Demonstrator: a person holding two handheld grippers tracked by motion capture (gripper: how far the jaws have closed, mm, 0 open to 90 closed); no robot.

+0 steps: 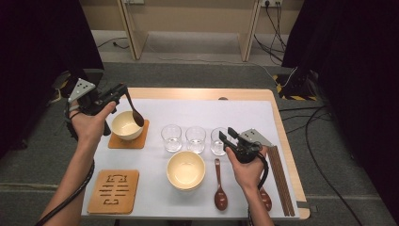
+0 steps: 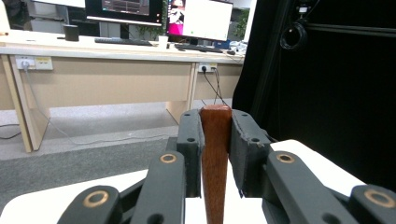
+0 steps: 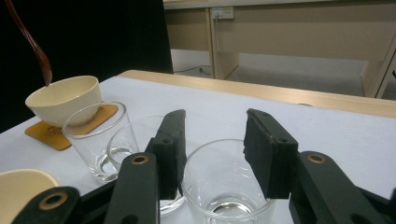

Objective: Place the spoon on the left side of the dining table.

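Here the wooden spoon (image 1: 134, 111) hangs handle-up, its bowl dipping over the cream bowl (image 1: 126, 125) on the coaster (image 1: 128, 140), clamped in the left gripper (image 1: 118, 91). The right gripper (image 1: 226, 135) stands unclenched beside the nearest glass (image 1: 217, 141), well apart.

Two handheld black grippers, left gripper (image 1: 123, 88) and right gripper (image 1: 225, 135), each topped by a grey three-cornered plate with small holes, brass-ringed pivots on linked black jaws, thick black cables trailing along bare forearms
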